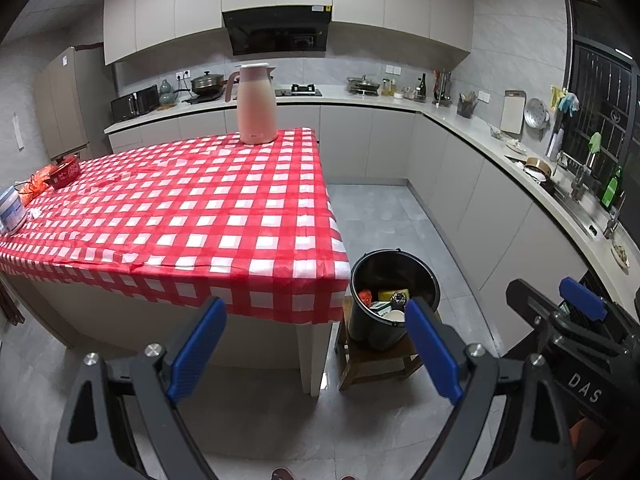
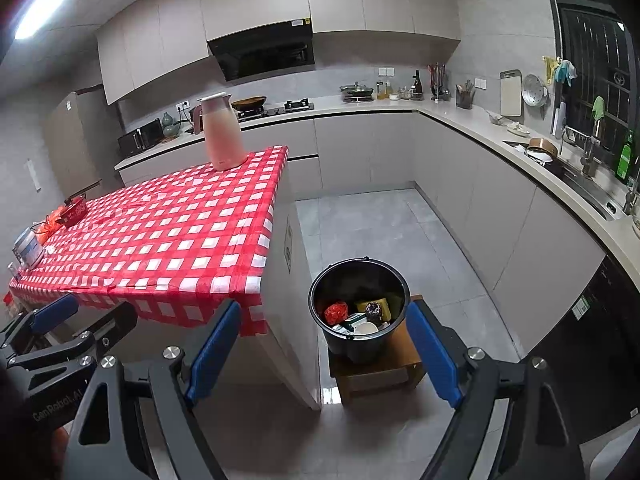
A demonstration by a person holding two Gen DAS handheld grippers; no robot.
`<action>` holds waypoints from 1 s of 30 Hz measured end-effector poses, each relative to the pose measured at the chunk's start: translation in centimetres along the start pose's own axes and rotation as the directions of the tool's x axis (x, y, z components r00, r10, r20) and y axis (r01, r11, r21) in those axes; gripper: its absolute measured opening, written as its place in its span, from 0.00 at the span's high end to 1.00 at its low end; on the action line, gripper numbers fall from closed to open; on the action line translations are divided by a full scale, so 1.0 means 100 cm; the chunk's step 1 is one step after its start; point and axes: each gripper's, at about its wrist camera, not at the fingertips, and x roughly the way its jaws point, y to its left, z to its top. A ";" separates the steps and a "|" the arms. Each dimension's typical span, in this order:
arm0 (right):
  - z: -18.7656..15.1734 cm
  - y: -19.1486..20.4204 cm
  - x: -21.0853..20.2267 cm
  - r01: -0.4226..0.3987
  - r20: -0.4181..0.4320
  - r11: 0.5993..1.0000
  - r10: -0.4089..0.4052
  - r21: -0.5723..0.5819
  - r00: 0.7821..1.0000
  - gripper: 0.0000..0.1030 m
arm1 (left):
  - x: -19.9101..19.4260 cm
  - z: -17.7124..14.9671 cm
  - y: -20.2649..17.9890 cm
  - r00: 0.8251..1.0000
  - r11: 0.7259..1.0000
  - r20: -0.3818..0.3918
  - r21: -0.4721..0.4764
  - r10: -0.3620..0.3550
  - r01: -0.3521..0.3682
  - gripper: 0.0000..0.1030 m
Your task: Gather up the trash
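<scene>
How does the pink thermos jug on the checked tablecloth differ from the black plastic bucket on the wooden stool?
The pink thermos jug is tall, slim and lidded; the black plastic bucket is squat, wide and open-topped. The jug stands on the table's far end; the bucket sits lower, on the wooden stool beside the table. The bucket visibly holds trash; the jug's contents are hidden. Both stand upright.

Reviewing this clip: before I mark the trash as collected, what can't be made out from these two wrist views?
- Bucket contents: in the left wrist view a blue finger covers part of the opening; in the right wrist view lower items lie under the top ones.
- Items at the table's far left end: too small and warped near the edge in both views.
- Floor behind the table: hidden by the table.
- The person: out of both frames.
</scene>
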 end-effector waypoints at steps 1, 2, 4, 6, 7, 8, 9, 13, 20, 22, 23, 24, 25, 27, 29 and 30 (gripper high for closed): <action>0.000 0.000 0.000 0.001 0.000 1.000 -0.001 -0.001 1.000 0.16 | 0.000 0.000 0.000 1.000 1.000 0.000 0.002 0.001 -0.001 0.11; 0.000 -0.001 0.001 0.001 -0.003 1.000 -0.001 -0.002 1.000 0.16 | 0.000 0.001 0.000 1.000 1.000 0.000 0.004 0.002 -0.002 0.11; 0.000 -0.001 0.002 0.001 -0.005 1.000 -0.001 -0.001 1.000 0.16 | 0.000 0.001 0.000 1.000 1.000 0.003 0.007 0.005 -0.005 0.11; 0.001 -0.002 0.002 0.002 -0.006 1.000 -0.002 0.000 1.000 0.16 | -0.001 0.001 -0.001 1.000 1.000 0.004 0.010 0.003 -0.003 0.11; 0.001 -0.002 0.002 0.000 -0.007 1.000 0.000 0.001 1.000 0.16 | 0.000 0.002 -0.002 1.000 1.000 0.005 0.010 0.004 -0.004 0.11; 0.001 -0.001 0.003 0.000 -0.007 1.000 0.000 0.001 1.000 0.16 | -0.001 0.002 -0.001 1.000 1.000 0.005 0.011 0.003 -0.003 0.11; 0.001 -0.001 0.002 0.002 -0.005 1.000 -0.002 0.000 1.000 0.16 | 0.000 0.002 -0.002 1.000 1.000 0.005 0.010 0.004 -0.004 0.11; 0.001 -0.001 0.003 0.004 -0.005 1.000 -0.004 0.000 1.000 0.16 | 0.001 0.003 -0.001 1.000 1.000 -0.001 0.008 0.003 -0.003 0.11; 0.001 -0.001 0.003 0.001 -0.005 1.000 -0.001 0.005 1.000 0.16 | 0.000 0.002 0.000 1.000 1.000 0.004 0.007 0.005 -0.005 0.11; 0.001 0.000 0.002 0.000 -0.004 1.000 0.000 0.003 1.000 0.16 | 0.000 0.002 0.000 1.000 1.000 0.001 0.007 0.003 -0.003 0.11; 0.001 0.001 0.002 0.000 -0.005 1.000 0.000 0.002 1.000 0.16 | 0.000 0.002 0.001 1.000 1.000 0.000 0.005 0.003 -0.003 0.11; 0.001 0.001 0.002 -0.001 -0.006 1.000 0.001 0.002 1.000 0.16 | 0.000 0.002 0.001 1.000 1.000 -0.001 0.005 0.004 -0.004 0.11; 0.001 0.001 0.002 -0.002 -0.007 1.000 0.002 0.001 1.000 0.16 | 0.000 0.002 0.001 1.000 1.000 -0.001 0.005 0.005 -0.005 0.11; 0.001 0.001 0.002 -0.003 -0.008 1.000 0.003 0.002 1.000 0.16 | 0.000 0.002 0.002 1.000 1.000 -0.003 0.005 0.004 -0.004 0.11; 0.001 0.002 0.003 -0.004 -0.009 1.000 0.004 0.002 1.000 0.16 | 0.001 0.002 0.002 1.000 1.000 -0.002 0.006 0.005 -0.005 0.11; 0.000 0.002 0.003 -0.005 -0.009 1.000 0.005 0.003 1.000 0.16 | 0.001 0.002 0.002 1.000 1.000 -0.004 0.006 0.004 -0.004 0.11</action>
